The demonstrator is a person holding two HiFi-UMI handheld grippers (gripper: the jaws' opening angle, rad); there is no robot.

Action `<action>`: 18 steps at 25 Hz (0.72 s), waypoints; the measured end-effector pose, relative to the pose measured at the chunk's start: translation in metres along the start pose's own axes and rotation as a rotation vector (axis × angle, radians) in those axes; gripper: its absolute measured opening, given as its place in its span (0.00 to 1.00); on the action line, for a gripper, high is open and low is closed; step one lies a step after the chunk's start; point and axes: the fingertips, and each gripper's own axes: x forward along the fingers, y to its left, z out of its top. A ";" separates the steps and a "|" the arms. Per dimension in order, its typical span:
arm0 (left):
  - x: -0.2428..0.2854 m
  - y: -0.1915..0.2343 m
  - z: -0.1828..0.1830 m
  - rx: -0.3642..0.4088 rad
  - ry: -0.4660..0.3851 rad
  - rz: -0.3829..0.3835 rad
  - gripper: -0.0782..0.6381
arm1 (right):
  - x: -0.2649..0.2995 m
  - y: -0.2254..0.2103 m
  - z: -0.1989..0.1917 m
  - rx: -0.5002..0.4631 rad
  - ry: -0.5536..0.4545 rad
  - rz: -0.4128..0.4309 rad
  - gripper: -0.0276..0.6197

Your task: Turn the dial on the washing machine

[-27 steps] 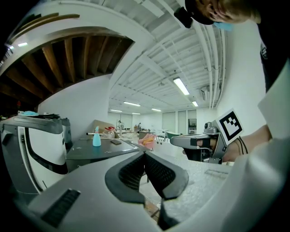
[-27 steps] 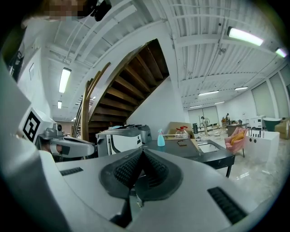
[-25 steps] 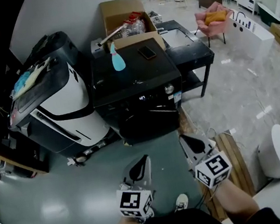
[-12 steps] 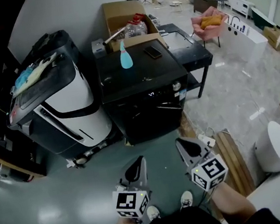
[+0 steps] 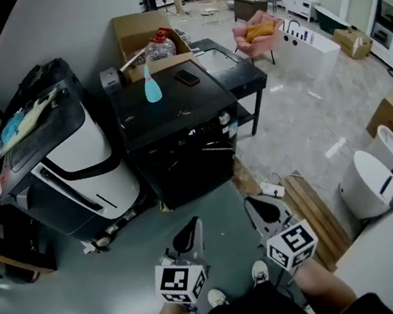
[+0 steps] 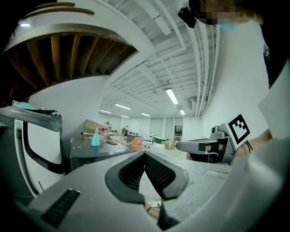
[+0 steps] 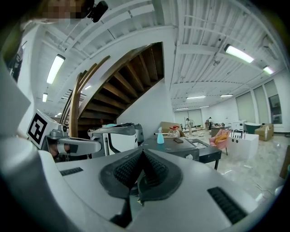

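The black washing machine stands in the middle of the head view, with its round dial at the front's upper right. A blue spray bottle and a dark phone lie on its lid. My left gripper and right gripper hover side by side over the grey floor, well short of the machine. Both are shut with nothing in them. In the right gripper view the dial shows beyond the shut right gripper. The left gripper points past the machine.
A white and black appliance stands left of the washing machine. A cardboard box and a low black table stand behind and to its right. A wooden pallet and a white device lie on the right.
The head view has swung right, so the washing machine sits further left in it. Both grippers have shifted slightly, still level, side by side and shut.
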 end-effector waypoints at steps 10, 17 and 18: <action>-0.008 -0.018 -0.010 -0.006 0.013 -0.110 0.12 | -0.035 0.008 -0.014 0.012 0.024 -0.110 0.04; -0.013 -0.018 -0.018 -0.010 0.027 -0.137 0.12 | -0.039 0.017 -0.022 0.027 0.033 -0.133 0.04; -0.014 -0.018 -0.019 -0.011 0.028 -0.138 0.12 | -0.039 0.018 -0.023 0.029 0.032 -0.134 0.04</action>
